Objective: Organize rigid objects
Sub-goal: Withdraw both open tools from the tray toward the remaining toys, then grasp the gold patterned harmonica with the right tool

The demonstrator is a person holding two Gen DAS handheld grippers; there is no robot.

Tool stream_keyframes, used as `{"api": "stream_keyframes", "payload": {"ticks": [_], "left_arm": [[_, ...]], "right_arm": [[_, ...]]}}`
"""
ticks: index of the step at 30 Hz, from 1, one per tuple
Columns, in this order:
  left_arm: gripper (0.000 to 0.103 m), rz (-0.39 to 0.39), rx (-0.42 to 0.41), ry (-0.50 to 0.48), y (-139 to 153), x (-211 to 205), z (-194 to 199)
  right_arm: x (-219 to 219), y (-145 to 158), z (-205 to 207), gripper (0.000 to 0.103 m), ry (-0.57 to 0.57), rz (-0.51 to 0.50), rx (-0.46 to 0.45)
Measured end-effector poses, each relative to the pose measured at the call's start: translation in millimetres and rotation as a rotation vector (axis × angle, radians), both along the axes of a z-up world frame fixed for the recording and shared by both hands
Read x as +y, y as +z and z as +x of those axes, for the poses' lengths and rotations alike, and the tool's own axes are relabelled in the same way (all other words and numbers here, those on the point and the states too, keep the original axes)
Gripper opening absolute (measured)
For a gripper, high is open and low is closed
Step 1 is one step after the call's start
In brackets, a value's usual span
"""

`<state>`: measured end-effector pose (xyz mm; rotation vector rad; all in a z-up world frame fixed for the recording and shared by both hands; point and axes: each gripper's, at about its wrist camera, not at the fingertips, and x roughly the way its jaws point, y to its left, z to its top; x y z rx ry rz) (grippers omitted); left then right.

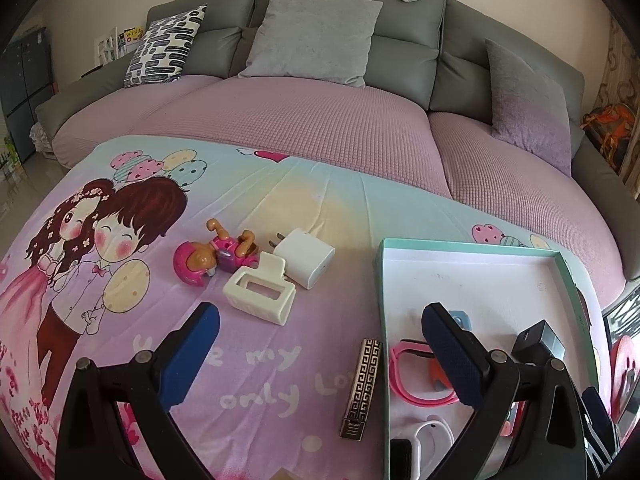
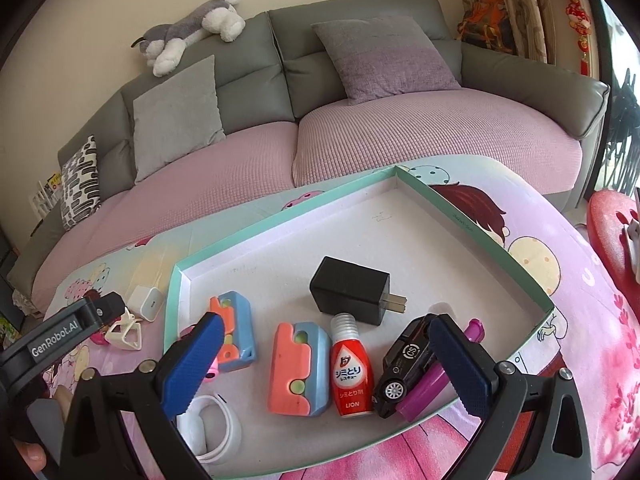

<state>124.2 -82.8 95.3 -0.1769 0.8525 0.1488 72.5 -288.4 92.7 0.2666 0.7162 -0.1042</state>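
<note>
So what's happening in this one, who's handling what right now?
A person holds a gripper in each hand above a cartoon-print blanket, sorting small items into a shallow box. Both the left gripper and right gripper are open and hold nothing. The box already has a black charger, a red bottle and a toy car. A white charger, a white clip and a pink toy lie outside it.

Printed cloth sheet, soft and matt with a few creases. Shallow cardboard tray, matt white inside, mint paper rim. Glossy plastic on the toy car and little red bottle. Matt black plastic charger, smooth white one. Cream plastic hair clip, slight sheen. Waffle-textured cloth on the sofa seat.
</note>
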Motion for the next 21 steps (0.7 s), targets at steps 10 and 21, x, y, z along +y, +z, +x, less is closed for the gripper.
{"api": "stream_keyframes", "payload": {"ticks": [10, 21], "left_arm": [[0.101, 0.009, -0.026, 0.118, 12, 65, -8], [0.101, 0.005, -0.001, 0.198, 4, 127, -16]], "right_arm": [[39, 1, 10, 0.103, 0.067, -0.033, -0.004], [83, 10, 13, 0.103, 0.122, -0.061, -0.072]]}}
